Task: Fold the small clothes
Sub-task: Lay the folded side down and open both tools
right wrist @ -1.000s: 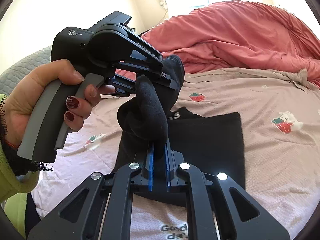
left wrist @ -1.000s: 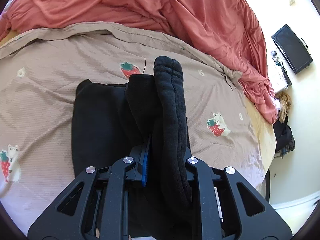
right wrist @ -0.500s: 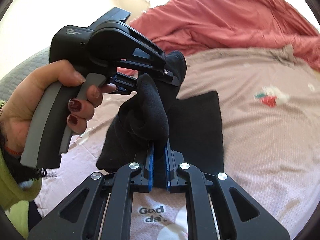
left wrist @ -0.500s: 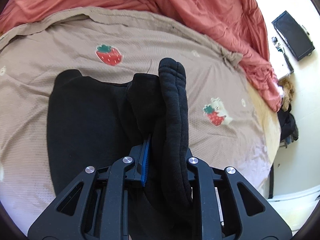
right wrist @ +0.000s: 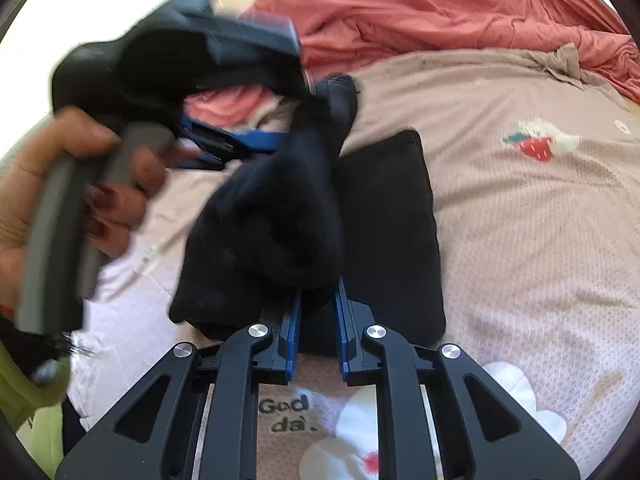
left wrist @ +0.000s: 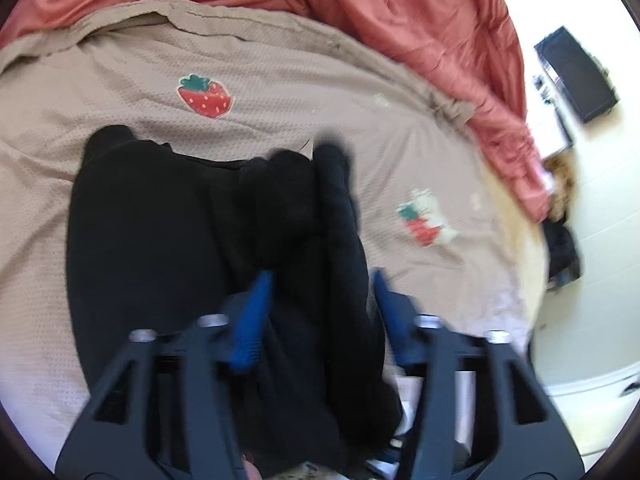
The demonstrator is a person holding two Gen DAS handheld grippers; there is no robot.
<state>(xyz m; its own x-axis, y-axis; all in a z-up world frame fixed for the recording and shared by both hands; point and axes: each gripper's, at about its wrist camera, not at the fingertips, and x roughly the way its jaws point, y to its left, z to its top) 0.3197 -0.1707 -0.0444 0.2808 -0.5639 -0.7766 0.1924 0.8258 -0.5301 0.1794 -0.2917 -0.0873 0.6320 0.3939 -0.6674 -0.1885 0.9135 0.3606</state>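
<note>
Black folded garment point(right wrist: 288, 216) hangs over the bed point(right wrist: 540, 240); left gripper point(left wrist: 320, 300) jaws have just opened, releasing it. Right gripper point(right wrist: 316, 312) apparently still pinches it; uneven release risks undoing the fold.

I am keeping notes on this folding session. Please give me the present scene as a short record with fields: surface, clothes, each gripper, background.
surface: beige bed sheet with strawberry prints
clothes: black sock lifted above a flat folded black garment
left gripper: jaws have just been opening, now wide apart, sock still between them
right gripper: jaws have just been opening slightly, pads still on the sock
background: red duvet bunched at the far side
</note>
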